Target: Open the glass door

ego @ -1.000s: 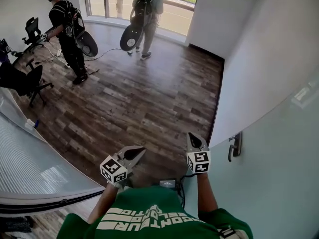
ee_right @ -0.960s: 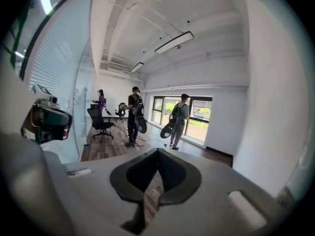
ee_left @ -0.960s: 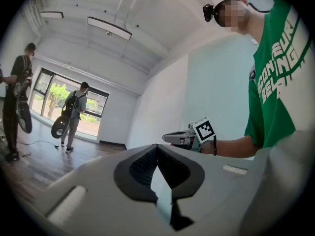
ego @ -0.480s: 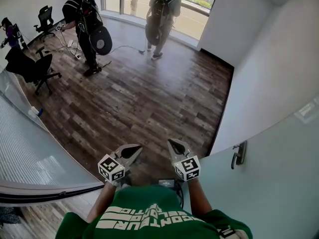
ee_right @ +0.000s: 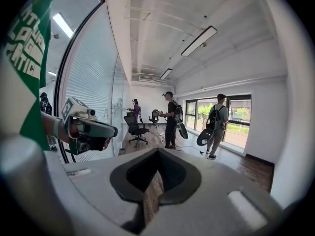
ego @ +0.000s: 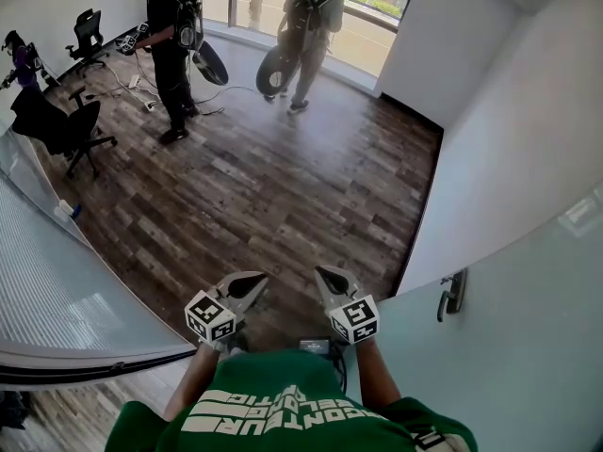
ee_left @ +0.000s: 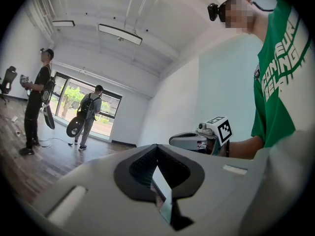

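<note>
The glass door [ego: 528, 347] is a pale, tinted pane filling the lower right of the head view. Its dark metal handle [ego: 452, 293] sits near the door's left edge. My right gripper [ego: 327, 275] hangs in front of my chest, well left of the handle and touching nothing; its jaws are shut and empty. My left gripper [ego: 252, 282] is close beside it, also shut and empty. In the left gripper view the right gripper [ee_left: 189, 140] shows against the pale door. In the right gripper view the left gripper [ee_right: 96, 131] shows in front of a striped glass wall.
A curved glass wall [ego: 66, 299] with frosted stripes runs along my left. Wood floor [ego: 264, 186] stretches ahead. Two people with gear stand near the far windows [ego: 174, 36] [ego: 311, 26]. Office chairs [ego: 66, 125] stand at far left. A white wall [ego: 509, 130] rises on the right.
My right gripper swung left, away from the door handle, and now sits close to the left gripper. The left gripper shifted slightly. The people at the back moved about.
</note>
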